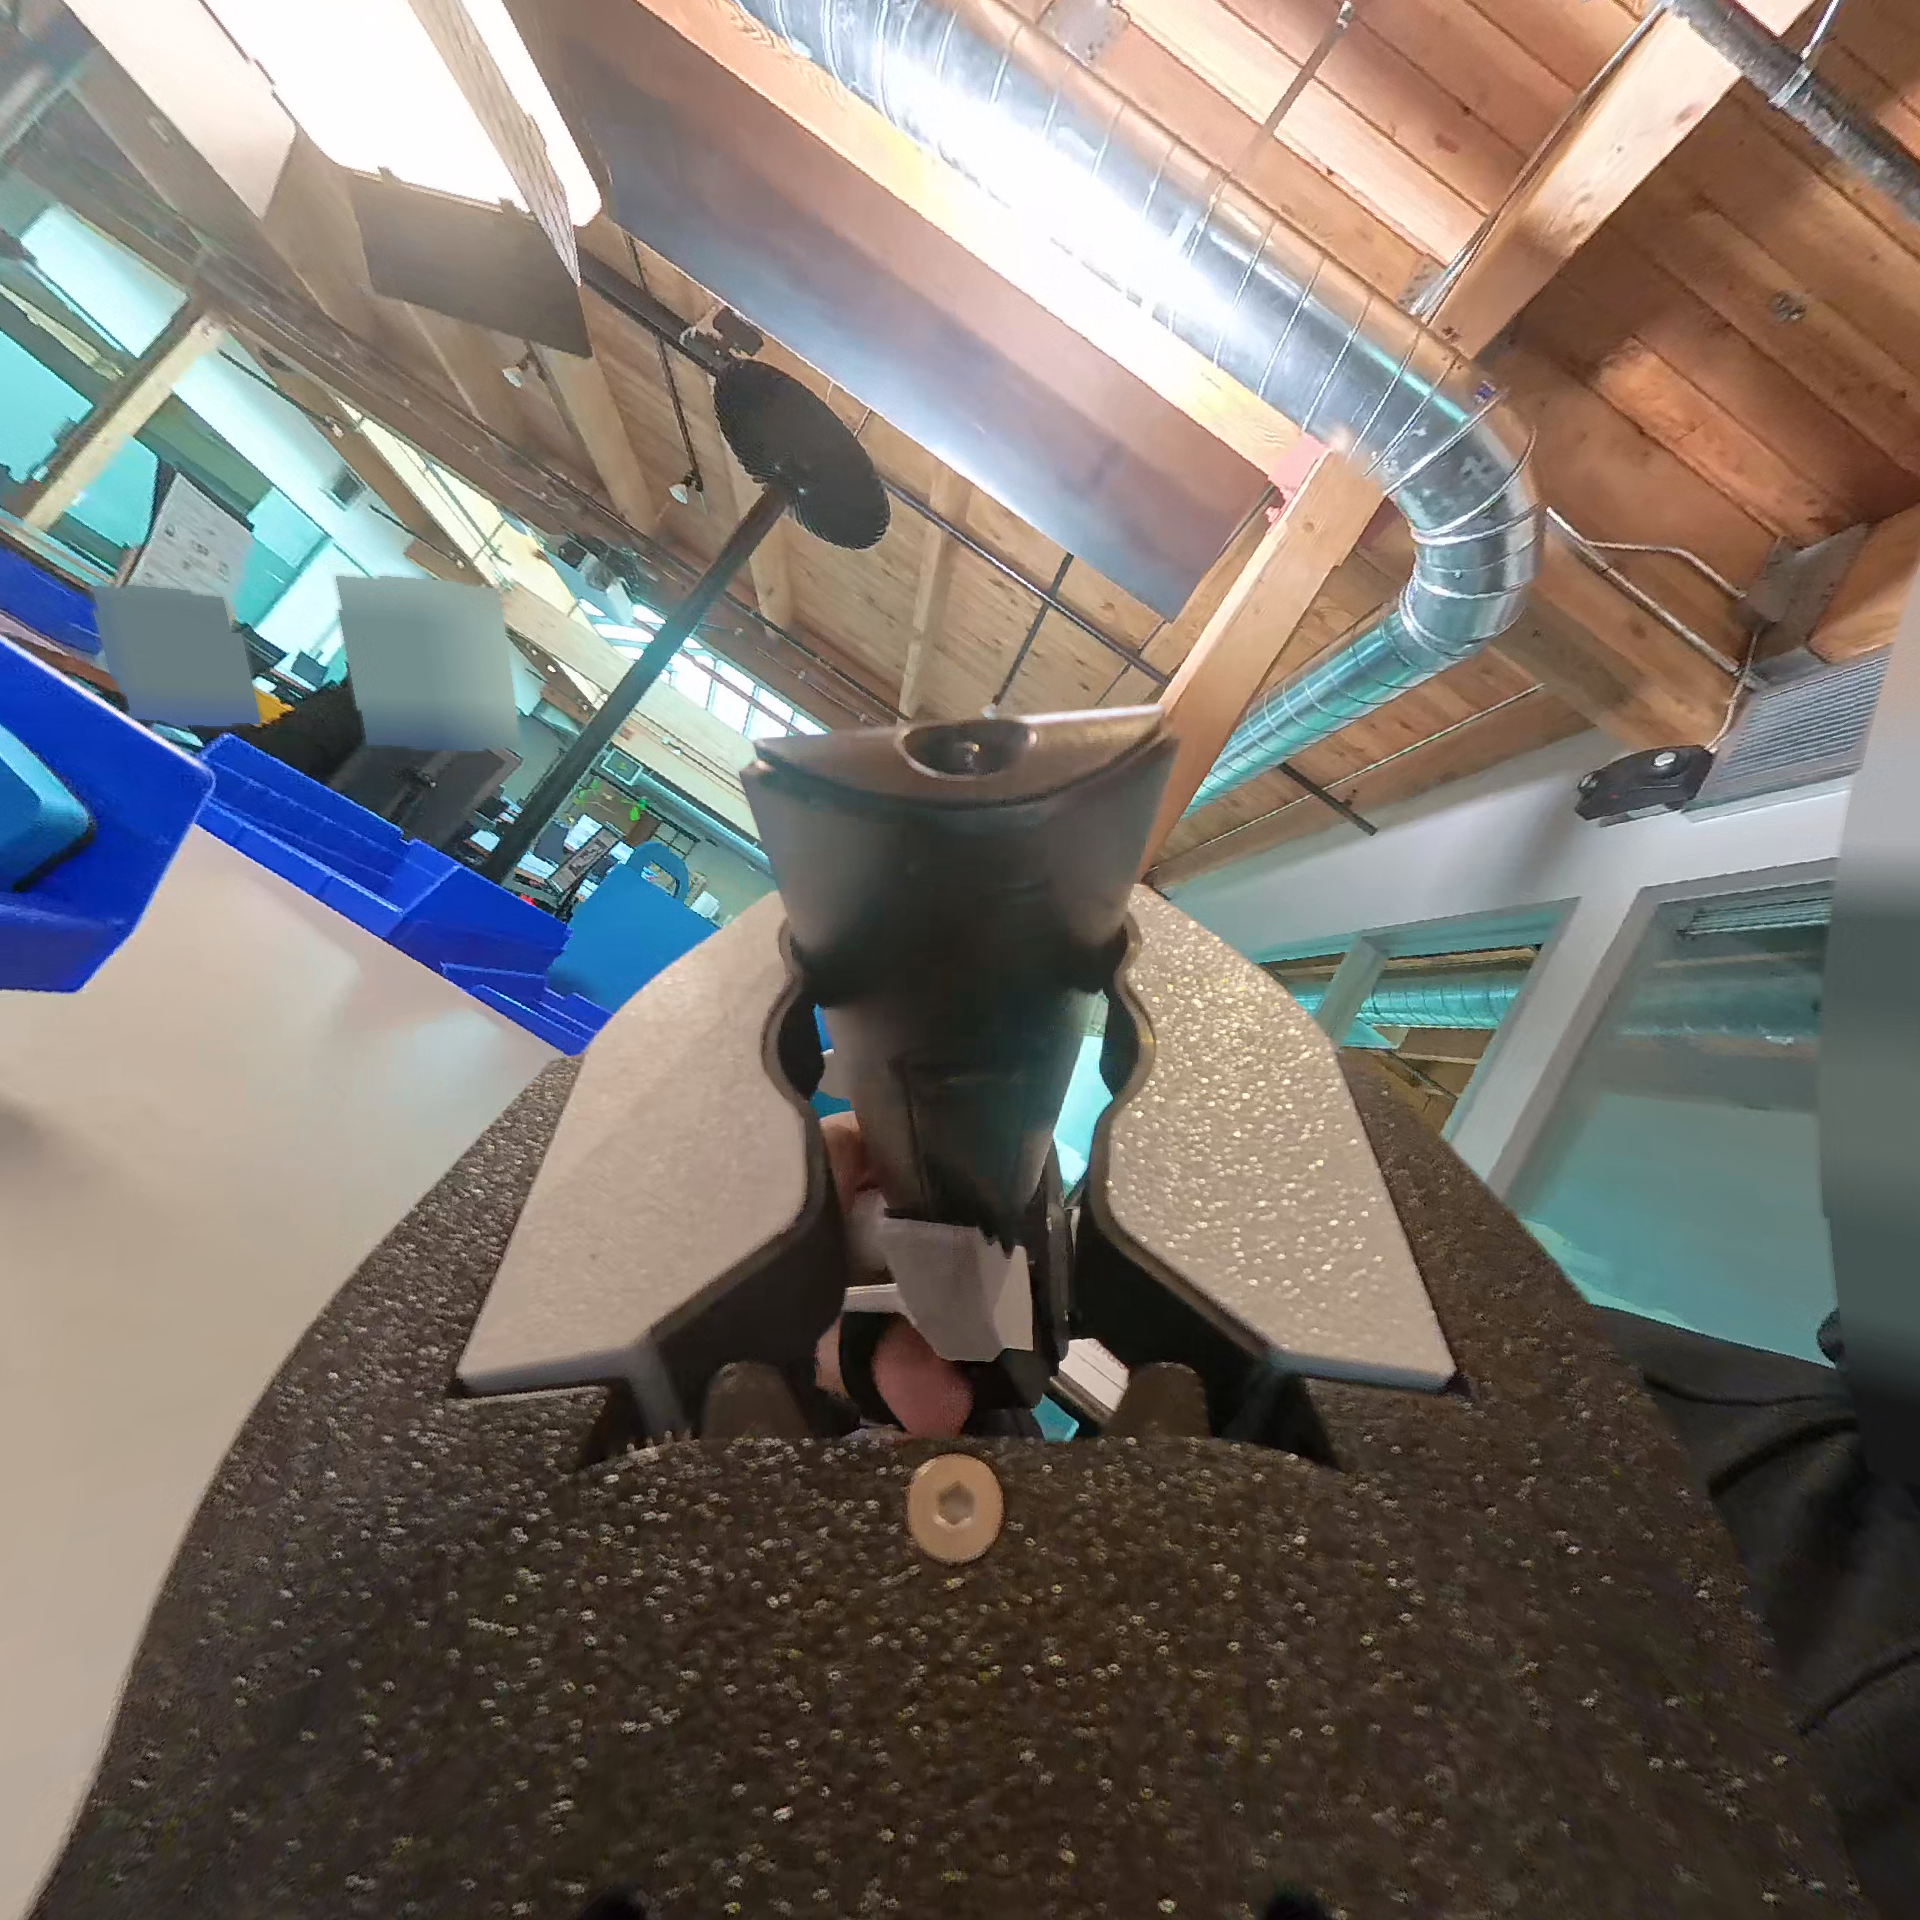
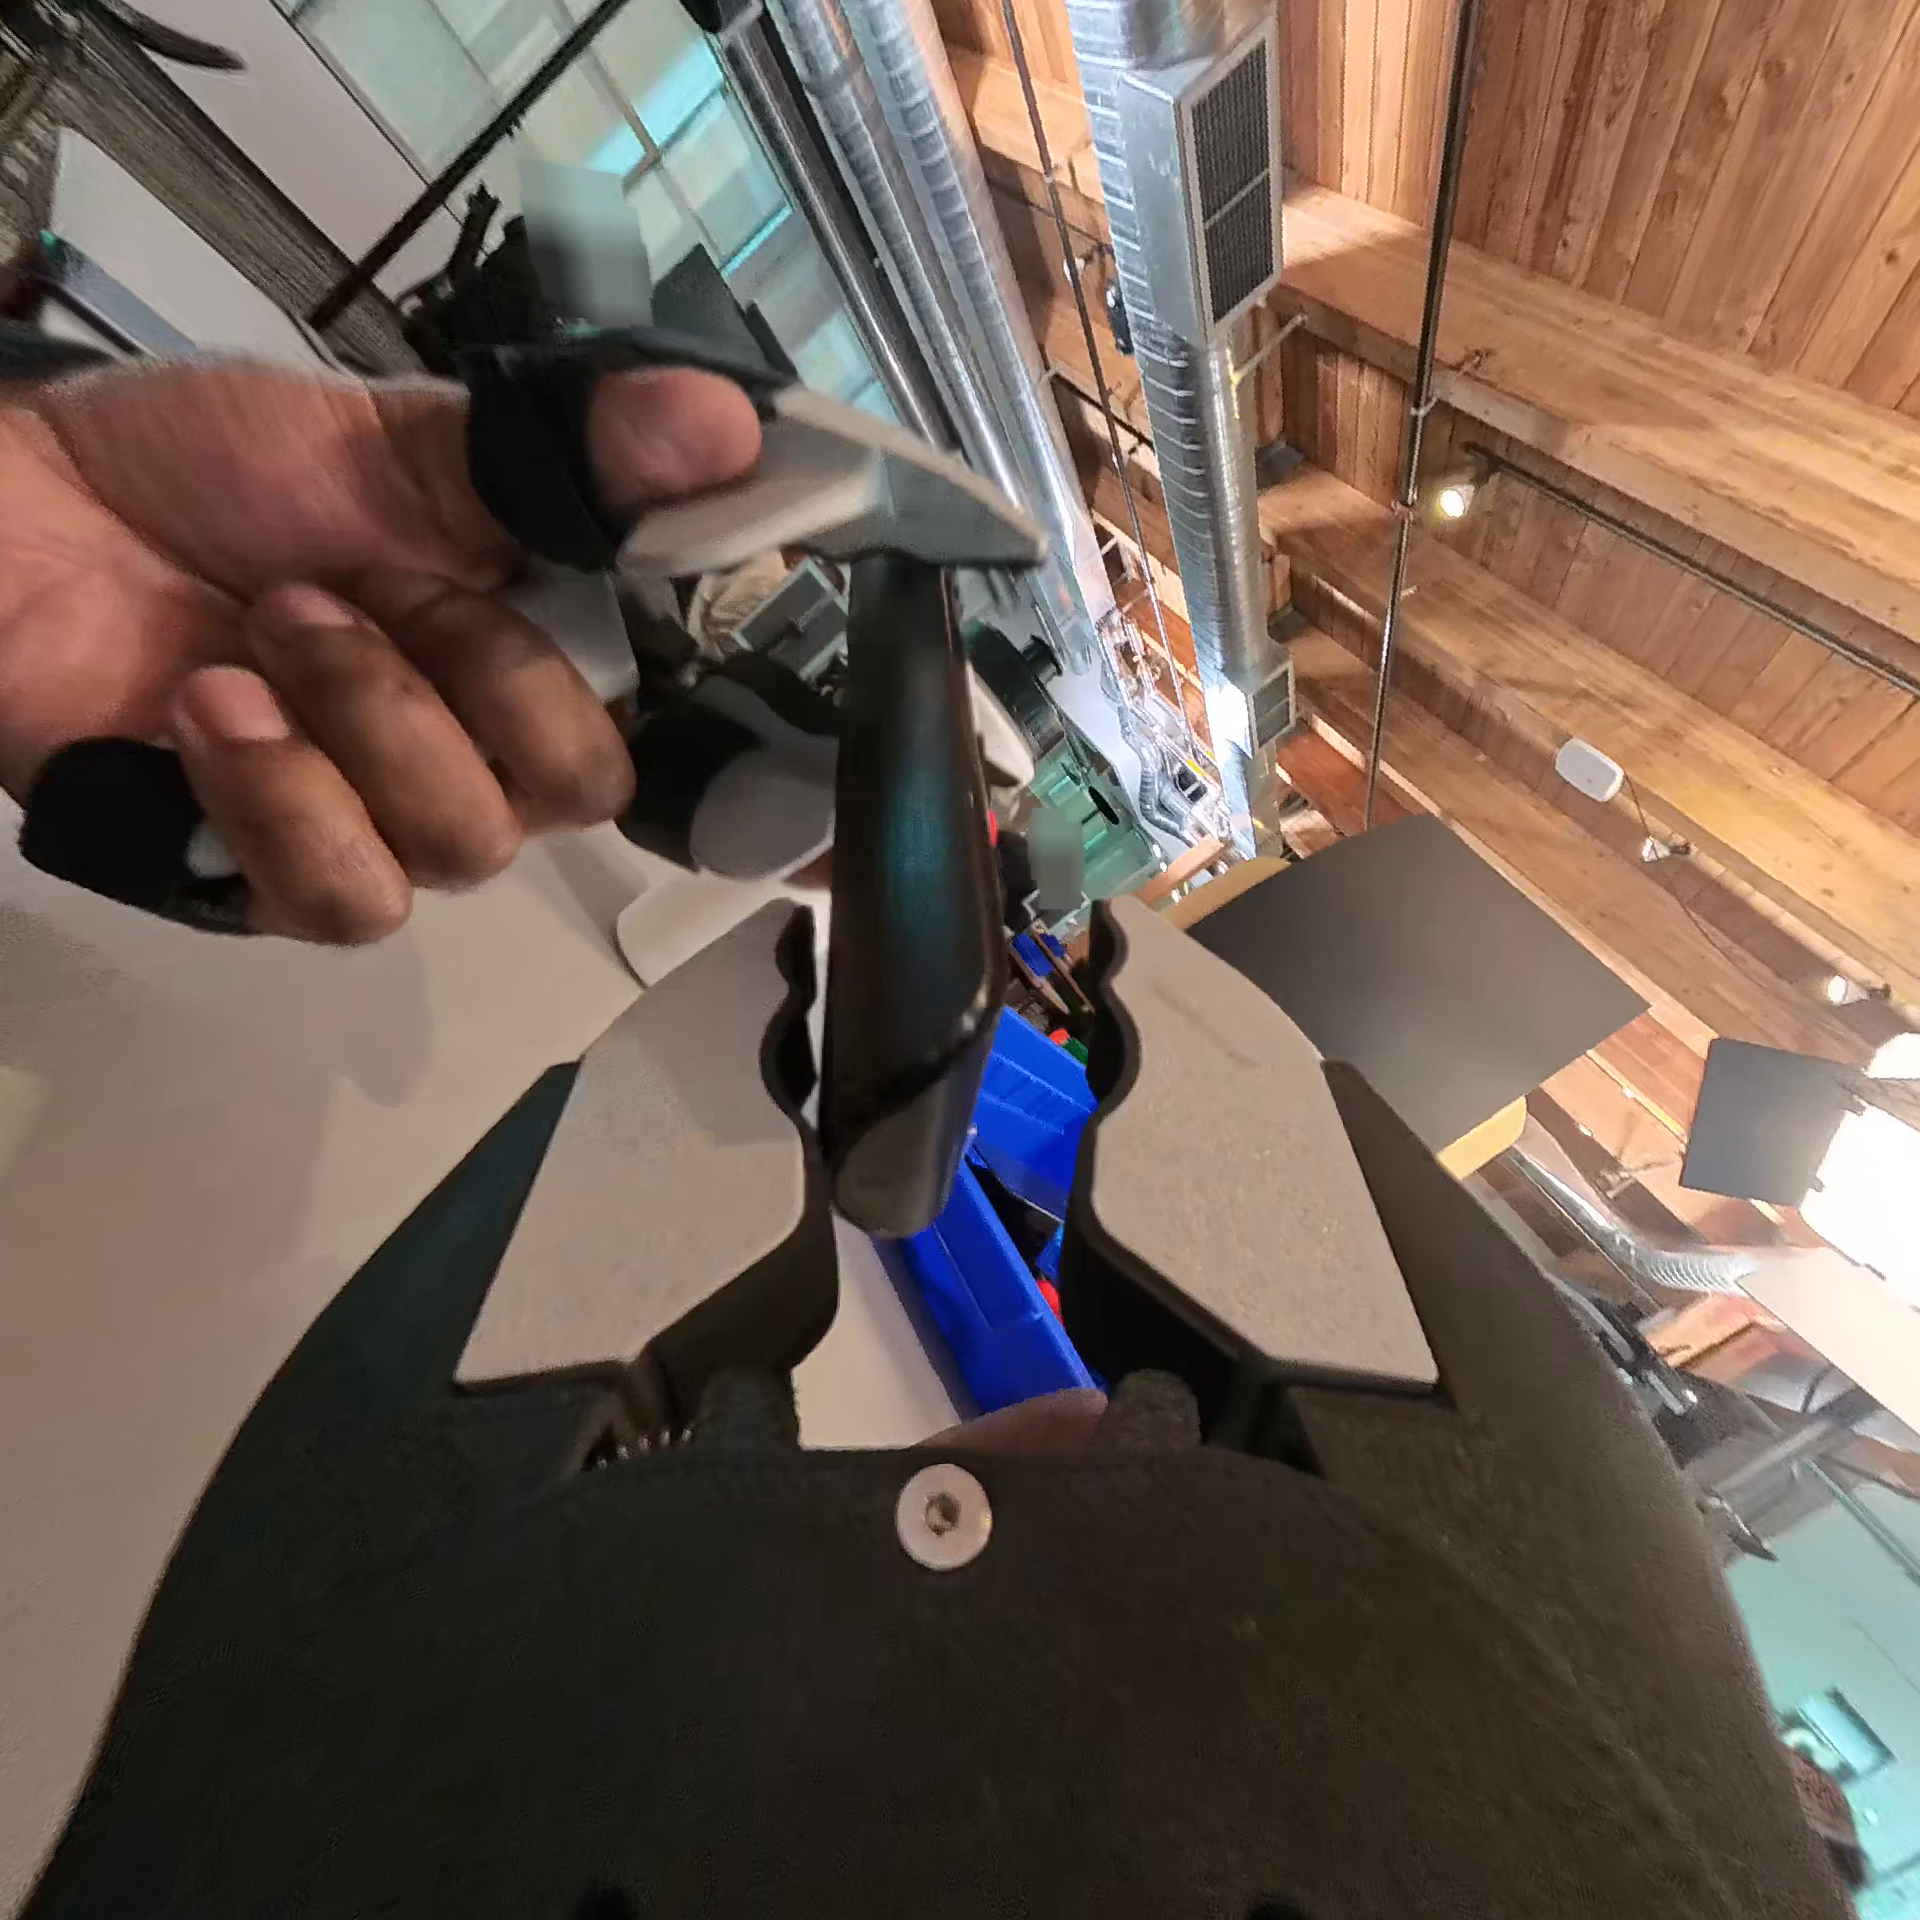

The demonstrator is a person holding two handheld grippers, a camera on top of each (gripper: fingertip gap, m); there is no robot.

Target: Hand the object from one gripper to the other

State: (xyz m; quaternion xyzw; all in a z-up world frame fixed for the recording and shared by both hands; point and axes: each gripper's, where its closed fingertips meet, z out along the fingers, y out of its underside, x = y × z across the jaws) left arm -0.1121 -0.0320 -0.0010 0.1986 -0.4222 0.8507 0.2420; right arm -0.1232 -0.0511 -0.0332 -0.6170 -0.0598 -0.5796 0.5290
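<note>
Two grippers meet over a white table (image 1: 208, 1143), with one dark object (image 1: 956, 831) between them. The left gripper (image 1: 956, 956) is clenched around the object's waist. The wide flat end, which has a recessed screw in it, points away from that camera towards the timber ceiling.

Blue bins (image 1: 343, 831) stand along the far edge of the table. The nearest bin (image 1: 62, 935) holds a lighter blue block (image 1: 31, 821). What the other bins hold cannot be made out from this side. The right wrist view looks down past the jaws into the same kind of blue bins (image 2: 997, 1268), and small red and green bits (image 2: 1051, 1039) show among them, too small to name.

No brand or label on the object or the grippers can be read. A board with a printed sheet (image 1: 192, 540) stands far behind the bins, but its print is too small to read.

Only the right wrist view shows the handover itself. The right gripper (image 2: 951, 925) is released, its fingers spread. The near end of the black object (image 2: 904, 779) hangs down between them, close against one finger, with a clear gap to the other. Farther off in that view, the left gripper (image 2: 883, 665) pinches the object's upper part, worked by a person's hand (image 2: 312, 644) with black straps on the fingers. The left wrist view shows only a fingertip (image 1: 914, 1392) low behind its own jaws, plus a silver duct (image 1: 1247, 270) overhead.
</note>
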